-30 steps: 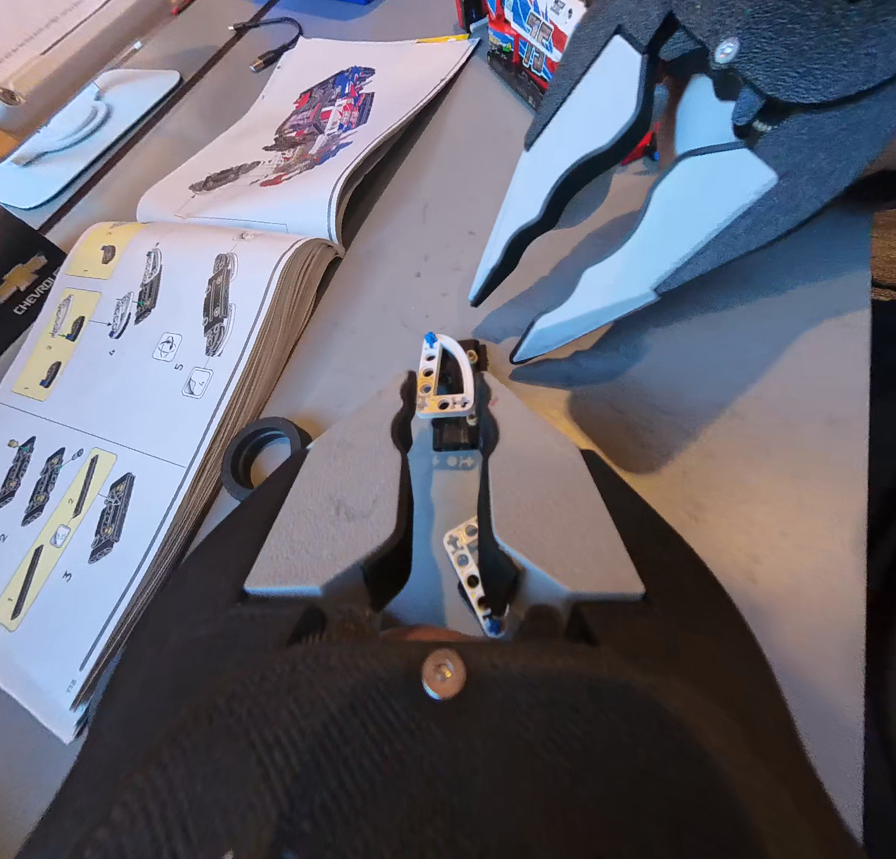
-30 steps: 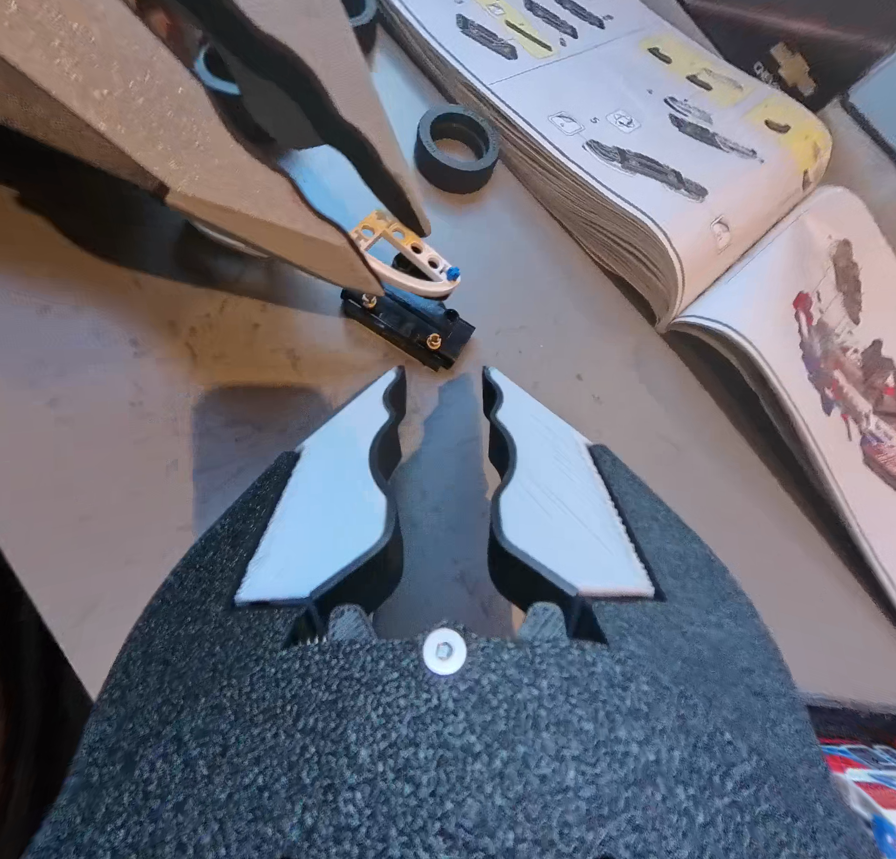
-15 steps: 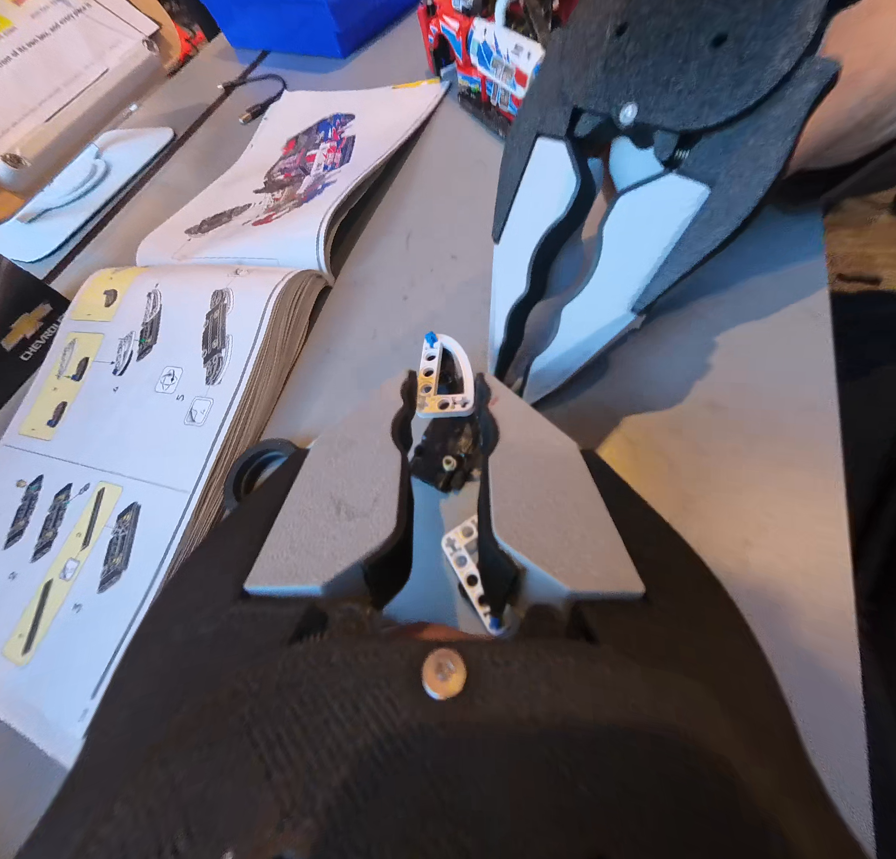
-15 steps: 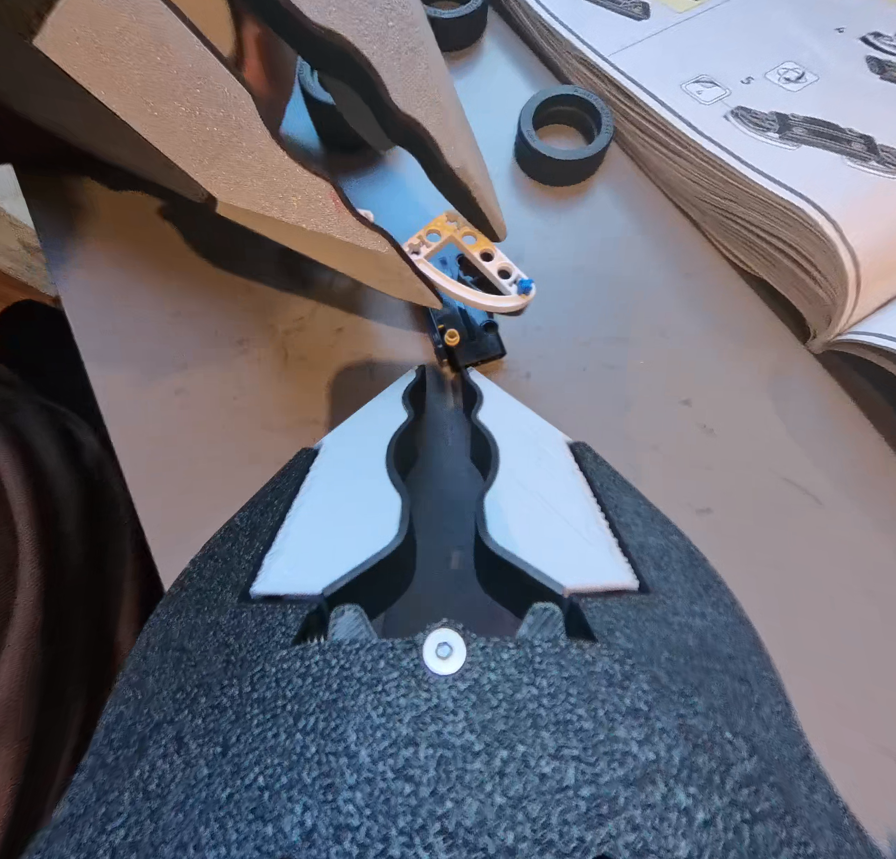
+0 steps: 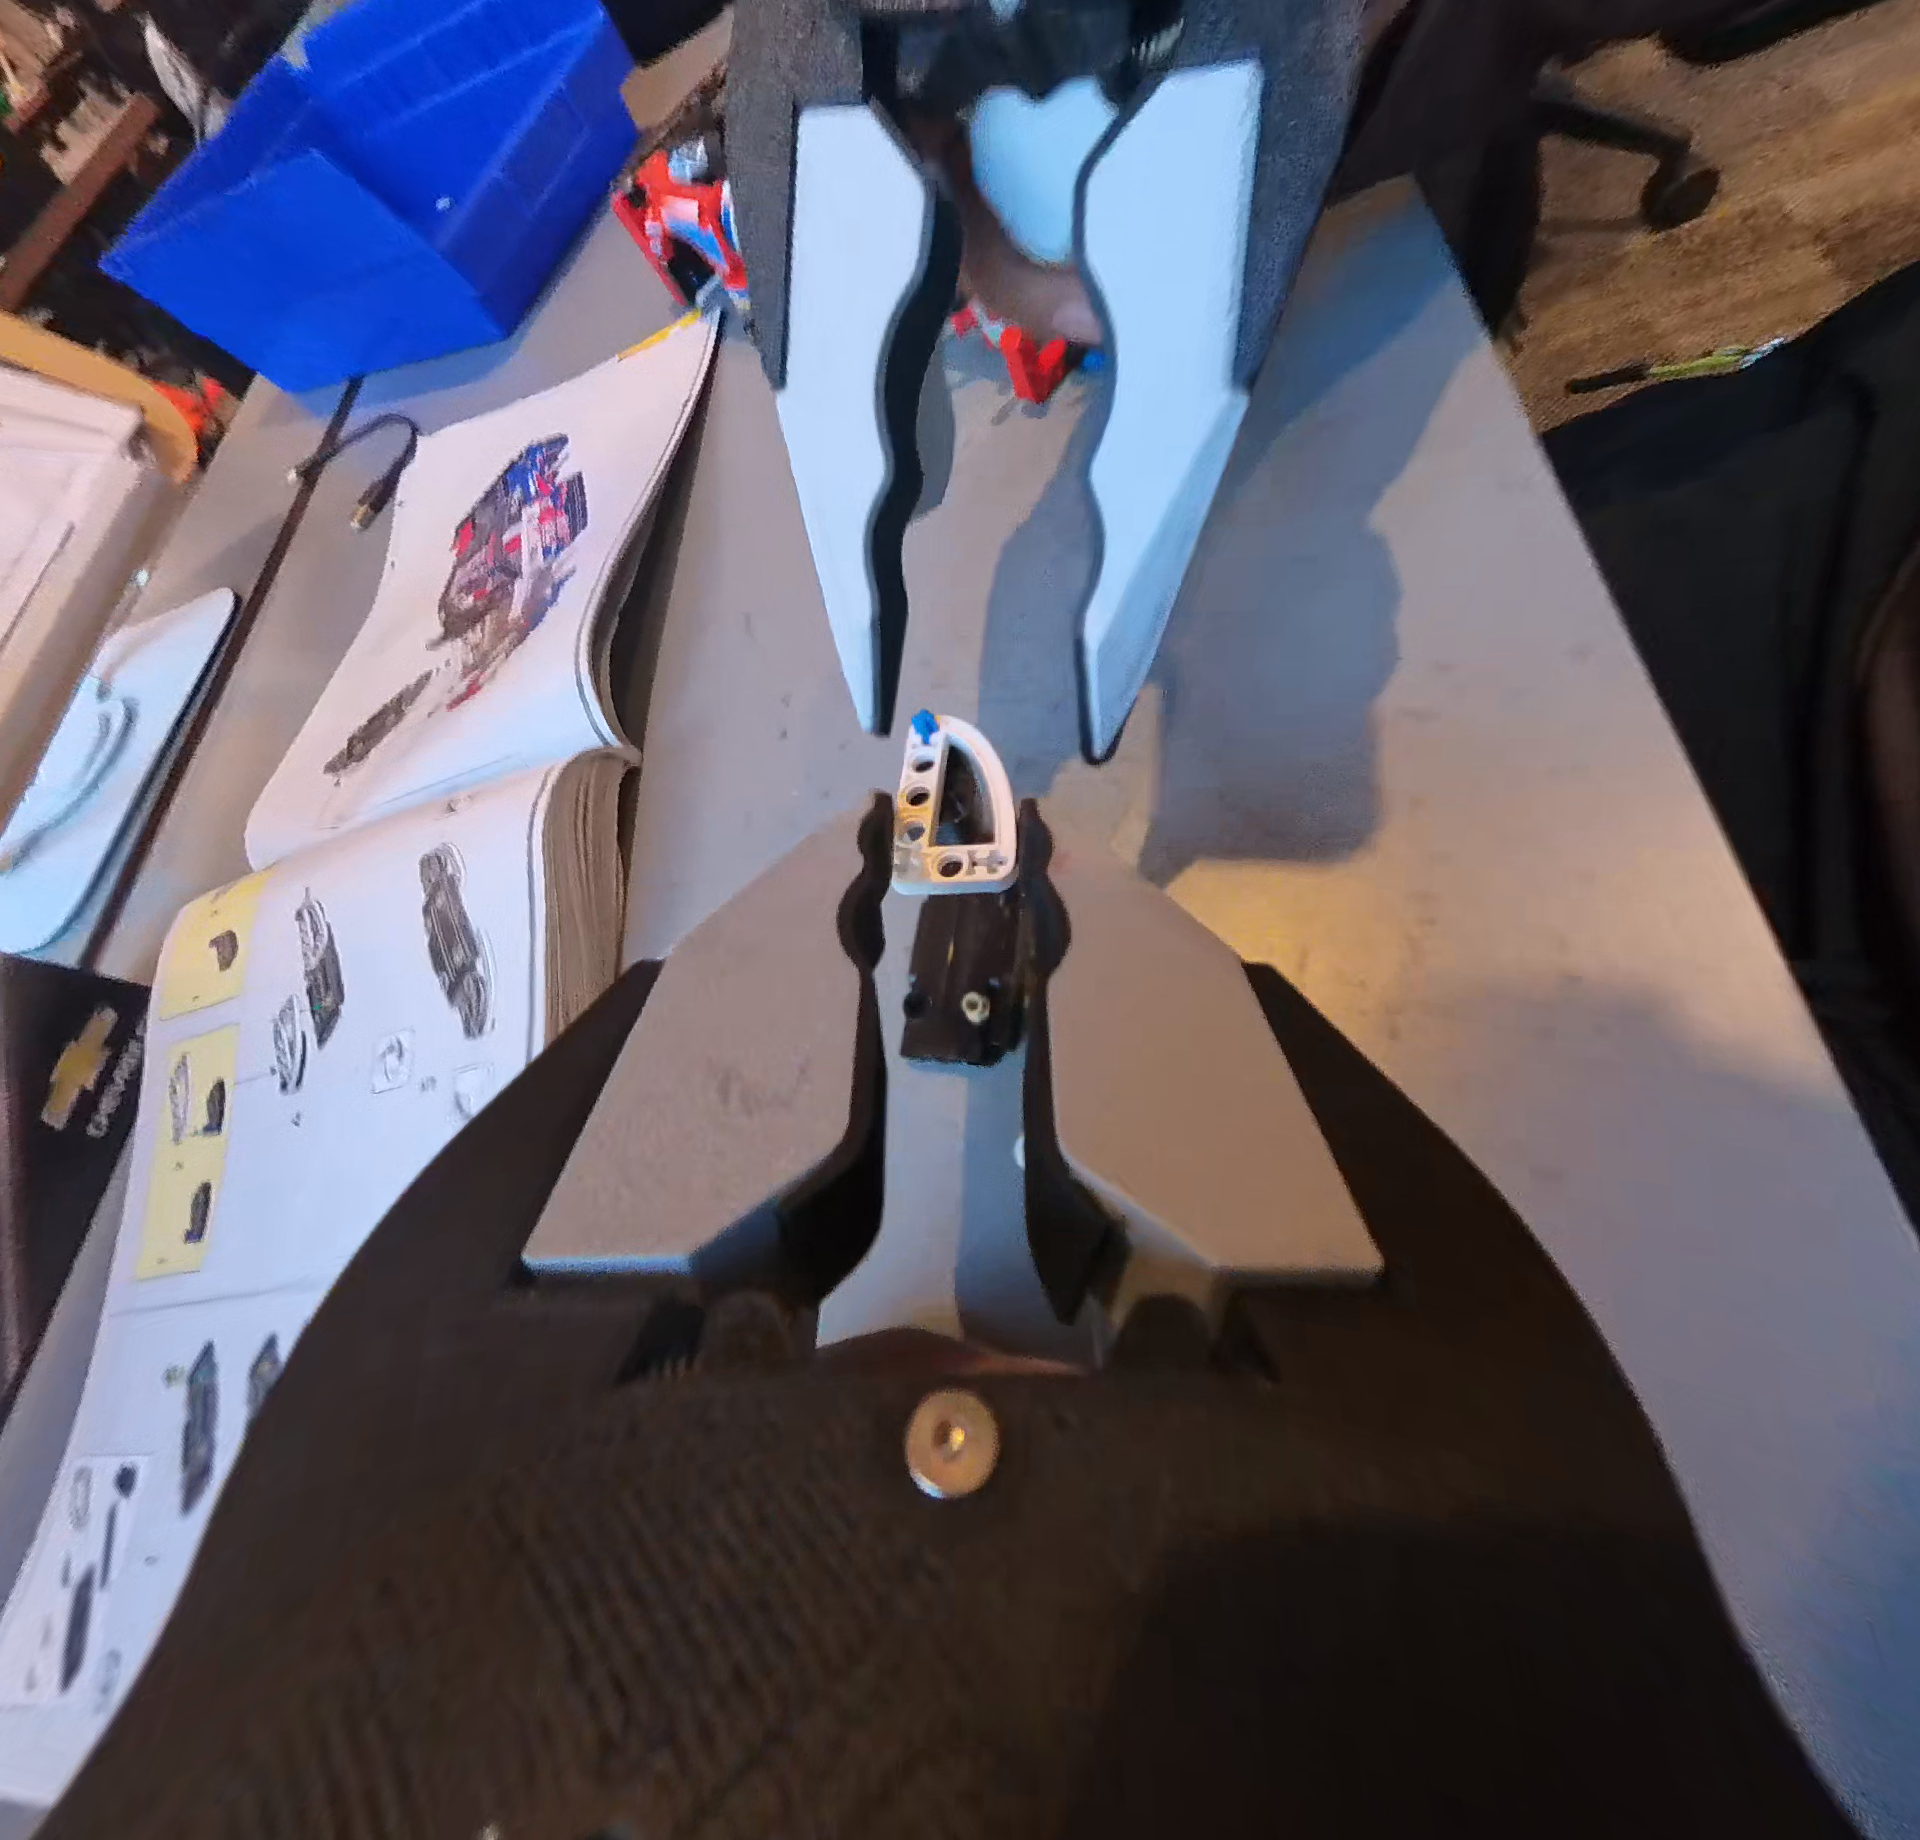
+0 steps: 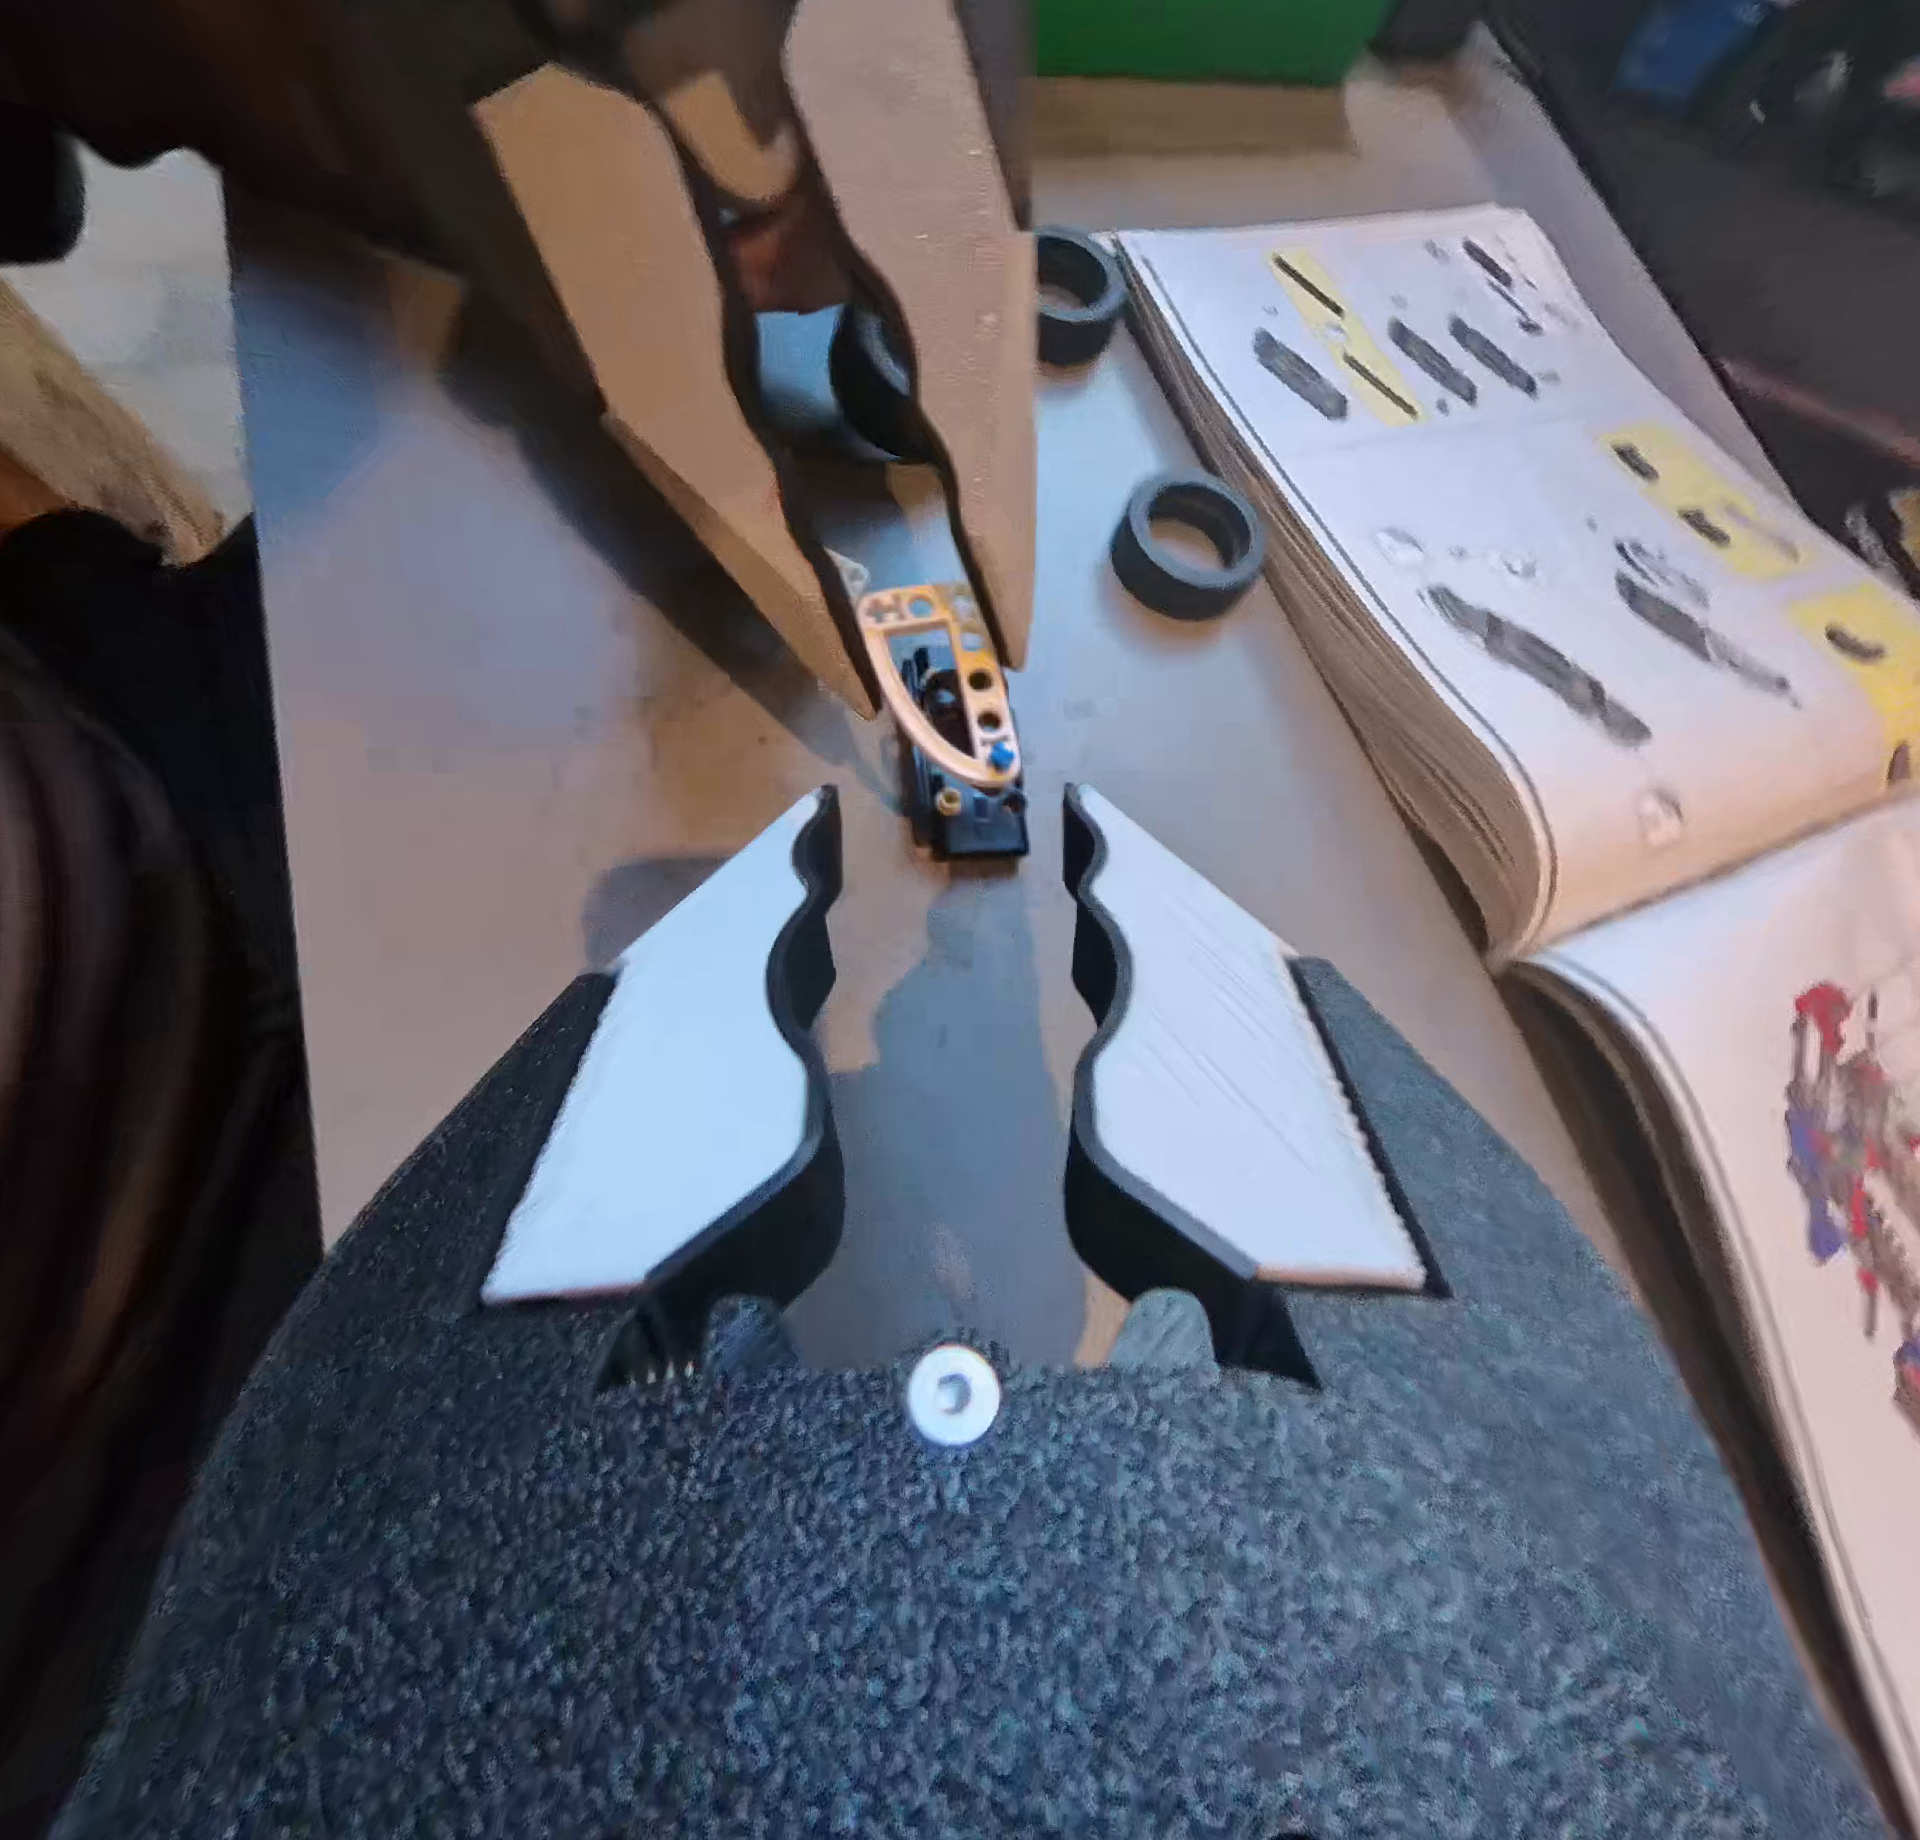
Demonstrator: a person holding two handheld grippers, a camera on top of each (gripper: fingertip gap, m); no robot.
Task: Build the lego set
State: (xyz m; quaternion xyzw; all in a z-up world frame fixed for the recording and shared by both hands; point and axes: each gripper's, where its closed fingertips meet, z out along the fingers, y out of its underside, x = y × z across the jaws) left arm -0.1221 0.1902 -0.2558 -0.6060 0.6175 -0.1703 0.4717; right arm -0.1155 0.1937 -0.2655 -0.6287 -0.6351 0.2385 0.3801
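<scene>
My left gripper is shut on a white curved lego panel with a blue pin at its tip. A black lego piece sits directly under the panel, lengthwise between the fingers. I cannot tell whether it is joined to the panel or touches the table. My right gripper is open and empty. It faces the left gripper head-on, its tips on either side of the black piece's near end without touching it. The right gripper also shows in the left wrist view.
An open instruction booklet lies left of the left gripper, and it shows in the right wrist view. Black tyres lie beside it. A blue bin and a red model stand farther back. The table edge runs along the right. Only a small space, under 4 cm, lies between the two pairs of fingers.
The right gripper had narrowed at the black piece half a second ago; now it is wide open and squarely facing the left. The black piece has turned from crosswise to lengthwise.
</scene>
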